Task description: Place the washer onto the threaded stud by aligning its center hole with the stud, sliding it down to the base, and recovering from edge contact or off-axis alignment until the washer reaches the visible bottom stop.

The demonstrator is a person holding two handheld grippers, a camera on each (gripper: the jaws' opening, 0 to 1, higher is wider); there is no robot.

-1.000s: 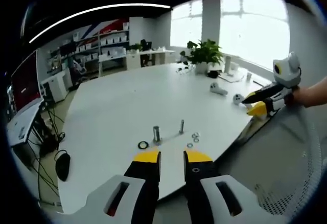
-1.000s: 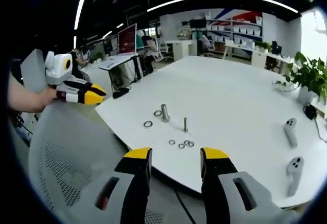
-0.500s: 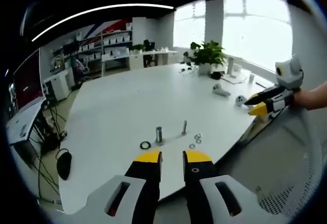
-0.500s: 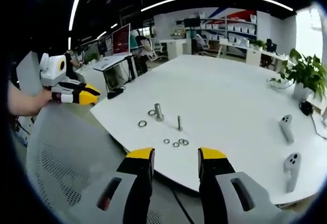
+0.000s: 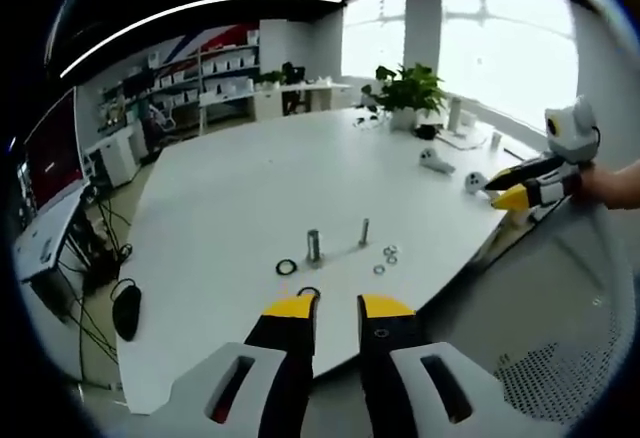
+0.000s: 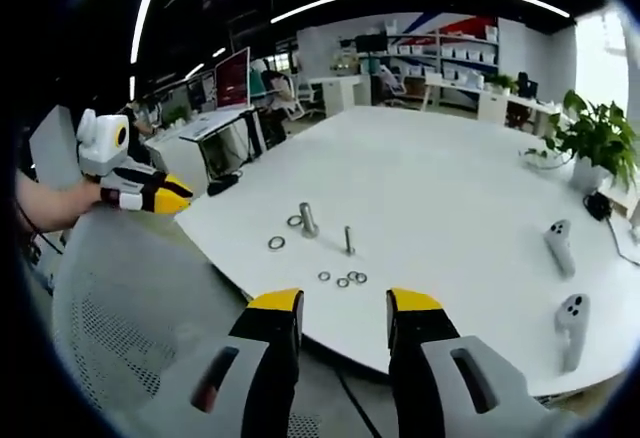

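Near the white table's [image 5: 230, 198] edge a thin threaded stud [image 5: 364, 231] stands upright beside a thicker metal post [image 5: 314, 246]. Small washers [image 5: 389, 254] lie loose to the stud's right, and a dark ring [image 5: 287, 267] lies left of the post. In the right gripper view I see the same stud [image 6: 349, 240], post [image 6: 309, 220] and small washers [image 6: 343, 280]. My left gripper [image 5: 337, 308] hovers short of the table edge, open and holding nothing. Off the table's other side, my right gripper [image 6: 345, 303] is also open and holds nothing. Each gripper appears in the other's view, held in a hand: right gripper [image 5: 530, 186], left gripper [image 6: 145, 190].
Two white hand controllers [image 6: 556, 241] lie on the table's far right side, near a potted plant [image 6: 598, 138]. A grey mesh chair back [image 6: 120, 328] stands between the right gripper and the table edge. Desks and shelves fill the room behind.
Both views have shifted a little as the hands moved. In the left gripper view the studs sit slightly lower and nearer the jaws. Nothing on the table has moved.
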